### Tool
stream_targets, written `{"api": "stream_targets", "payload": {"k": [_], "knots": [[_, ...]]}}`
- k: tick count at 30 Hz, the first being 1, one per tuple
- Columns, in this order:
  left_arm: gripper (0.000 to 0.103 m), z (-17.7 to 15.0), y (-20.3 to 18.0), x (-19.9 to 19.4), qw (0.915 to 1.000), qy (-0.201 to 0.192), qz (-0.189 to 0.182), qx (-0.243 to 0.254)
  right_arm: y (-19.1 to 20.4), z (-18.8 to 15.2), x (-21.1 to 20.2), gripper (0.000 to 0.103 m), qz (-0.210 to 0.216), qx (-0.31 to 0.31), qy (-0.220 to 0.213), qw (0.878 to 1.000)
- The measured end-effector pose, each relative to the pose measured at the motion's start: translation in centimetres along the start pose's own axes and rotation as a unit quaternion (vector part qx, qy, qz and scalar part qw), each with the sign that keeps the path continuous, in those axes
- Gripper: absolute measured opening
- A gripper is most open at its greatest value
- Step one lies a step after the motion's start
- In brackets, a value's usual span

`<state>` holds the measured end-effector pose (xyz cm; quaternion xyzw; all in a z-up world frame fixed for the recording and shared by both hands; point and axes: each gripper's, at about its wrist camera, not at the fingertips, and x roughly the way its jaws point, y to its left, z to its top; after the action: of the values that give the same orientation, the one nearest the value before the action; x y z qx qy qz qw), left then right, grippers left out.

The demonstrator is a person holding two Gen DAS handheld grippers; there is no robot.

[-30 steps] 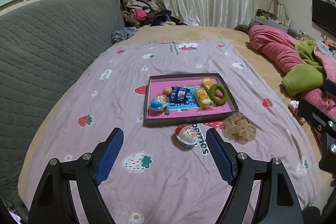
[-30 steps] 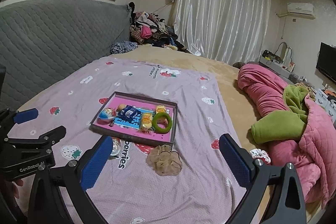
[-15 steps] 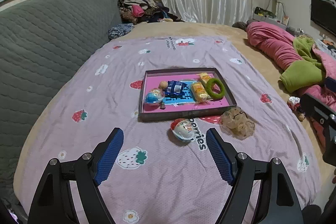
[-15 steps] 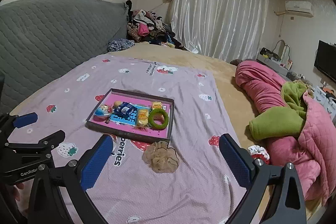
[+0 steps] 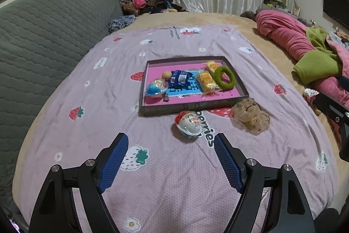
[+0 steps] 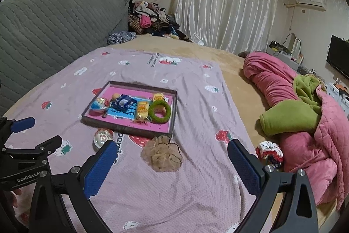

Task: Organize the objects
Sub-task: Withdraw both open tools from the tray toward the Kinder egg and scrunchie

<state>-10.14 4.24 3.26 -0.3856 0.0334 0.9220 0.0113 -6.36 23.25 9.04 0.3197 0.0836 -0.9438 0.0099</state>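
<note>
A shallow grey tray (image 5: 189,105) (image 6: 127,128) with a pink floor lies on the purple strawberry sheet. It holds a blue egg toy (image 5: 156,88), a blue packet (image 5: 180,78), yellow snack packs (image 5: 206,80) and a green ring (image 5: 225,77) (image 6: 159,111). In front of the tray lie a red-and-white egg toy (image 5: 189,123) (image 6: 102,137) and a beige scrunchie (image 5: 250,116) (image 6: 161,154). My left gripper (image 5: 170,145) is open just short of the egg toy. My right gripper (image 6: 170,153) is open, with the scrunchie lying between and beyond its fingertips.
A grey quilted headboard (image 5: 39,40) runs along the left. Pink and green bedding (image 6: 301,115) is heaped on the right, with a red-white scrunchie (image 6: 269,152) beside it. Clothes (image 6: 150,21) are piled at the far end by the curtains.
Both grippers have sunk toward the bed and drawn closer to the tray, egg toy and scrunchie. Their jaws have stayed as wide as before.
</note>
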Motion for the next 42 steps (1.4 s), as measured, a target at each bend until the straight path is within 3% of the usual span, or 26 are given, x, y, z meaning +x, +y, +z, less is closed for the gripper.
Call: {"api": "stream_targets", "payload": {"k": [10, 24, 42], "knots": [[0.082, -1.4, -1.2, 3.9, 0.9992, 0.037, 0.0, 0.013, -0.6, -1.6, 2.9, 0.102, 0.006, 0.003, 0.019, 1.0], [0.082, -1.3, -1.1, 7.0, 0.9988, 0.048, -0.006, 0.005, 0.6, -3.1, 7.4, 0.102, 0.023, -0.012, 0.047, 0.999], [0.082, -0.5, -1.2, 10.3, 0.9977, 0.068, -0.004, 0.002, 0.9, -2.9, 10.3, 0.102, 0.003, -0.032, 0.056, 0.998]]}}
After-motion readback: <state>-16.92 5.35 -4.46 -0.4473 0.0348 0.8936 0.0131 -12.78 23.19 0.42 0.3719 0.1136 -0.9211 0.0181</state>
